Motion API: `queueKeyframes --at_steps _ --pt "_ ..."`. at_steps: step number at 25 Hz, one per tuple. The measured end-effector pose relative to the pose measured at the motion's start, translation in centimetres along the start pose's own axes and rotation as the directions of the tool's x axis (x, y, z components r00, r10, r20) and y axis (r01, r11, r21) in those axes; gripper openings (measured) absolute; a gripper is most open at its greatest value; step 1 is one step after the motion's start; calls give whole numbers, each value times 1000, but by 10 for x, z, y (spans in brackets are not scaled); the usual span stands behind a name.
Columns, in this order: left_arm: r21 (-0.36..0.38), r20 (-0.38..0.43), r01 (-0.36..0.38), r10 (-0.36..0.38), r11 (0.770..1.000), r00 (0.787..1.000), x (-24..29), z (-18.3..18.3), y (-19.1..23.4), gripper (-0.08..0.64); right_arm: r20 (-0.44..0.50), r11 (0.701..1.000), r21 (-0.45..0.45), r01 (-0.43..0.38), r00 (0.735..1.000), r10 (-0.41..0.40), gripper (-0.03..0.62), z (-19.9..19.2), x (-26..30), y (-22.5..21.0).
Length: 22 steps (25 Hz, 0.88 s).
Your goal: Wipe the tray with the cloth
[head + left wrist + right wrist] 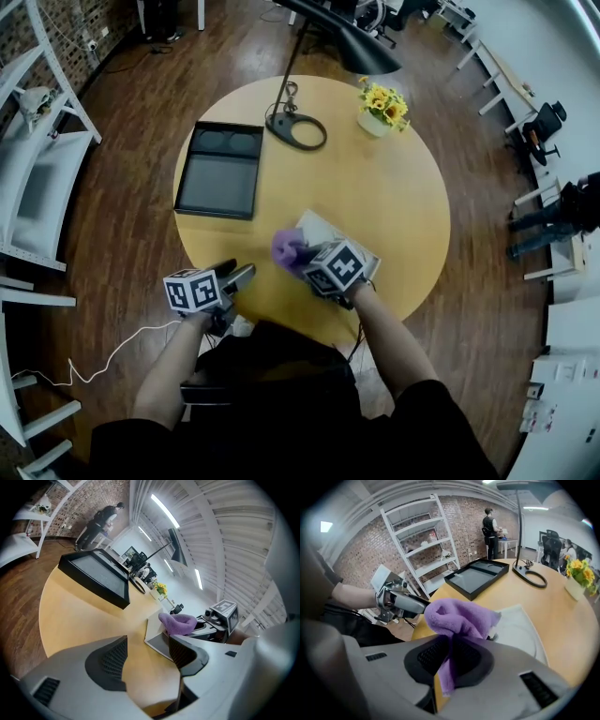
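A purple cloth [289, 249] is bunched between the jaws of my right gripper [298, 258], which is shut on it above a flat white tray-like piece [314, 225] near the table's front. In the right gripper view the cloth [459, 616] bulges above the pads and a strip hangs down between them [450, 656]. An empty black tray [220, 183] lies at the table's back left, apart from both grippers. My left gripper [239, 272] is open and empty at the front edge, left of the cloth. In its own view its jaws [147, 653] frame bare tabletop, with the cloth [178, 623] ahead on the right.
A black lamp base [296, 129] and a pot of yellow flowers [382, 108] stand at the back of the round wooden table [394, 197]. White shelving [37, 178] stands on the floor to the left. A person [490, 531] stands far behind.
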<state>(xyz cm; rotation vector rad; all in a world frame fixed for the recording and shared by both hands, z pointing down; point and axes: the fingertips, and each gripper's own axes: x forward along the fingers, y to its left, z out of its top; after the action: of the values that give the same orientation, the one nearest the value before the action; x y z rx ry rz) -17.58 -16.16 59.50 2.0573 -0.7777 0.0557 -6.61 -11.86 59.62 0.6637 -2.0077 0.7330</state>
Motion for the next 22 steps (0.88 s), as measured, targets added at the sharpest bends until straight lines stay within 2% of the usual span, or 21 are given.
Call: queueKeyframes --at_steps 4,8,10,12,16,22 --pt "27 -25 19 -18 999 1000 -2 1 3 270 31 1000 5 16 999 -16 38 -7 6 8" --pt "51 -39 44 -42 998 998 -4 7 2 271 152 998 65 19 988 -29 37 3 -19 4" --pt "55 -43 58 -55 997 998 -4 9 0 270 215 992 109 59 973 -82 37 5 -44 -13" --pt "62 -44 69 -66 996 997 -5 12 -3 270 235 980 142 142 956 -173 37 2 -71 -43" --pt "81 -42 79 -76 994 996 -9 22 -7 272 172 943 190 274 936 -306 37 -14 -103 -96" --pt "90 -70 96 -90 991 993 -11 23 -8 270 75 930 184 320 938 -337 37 -43 -78 -119"
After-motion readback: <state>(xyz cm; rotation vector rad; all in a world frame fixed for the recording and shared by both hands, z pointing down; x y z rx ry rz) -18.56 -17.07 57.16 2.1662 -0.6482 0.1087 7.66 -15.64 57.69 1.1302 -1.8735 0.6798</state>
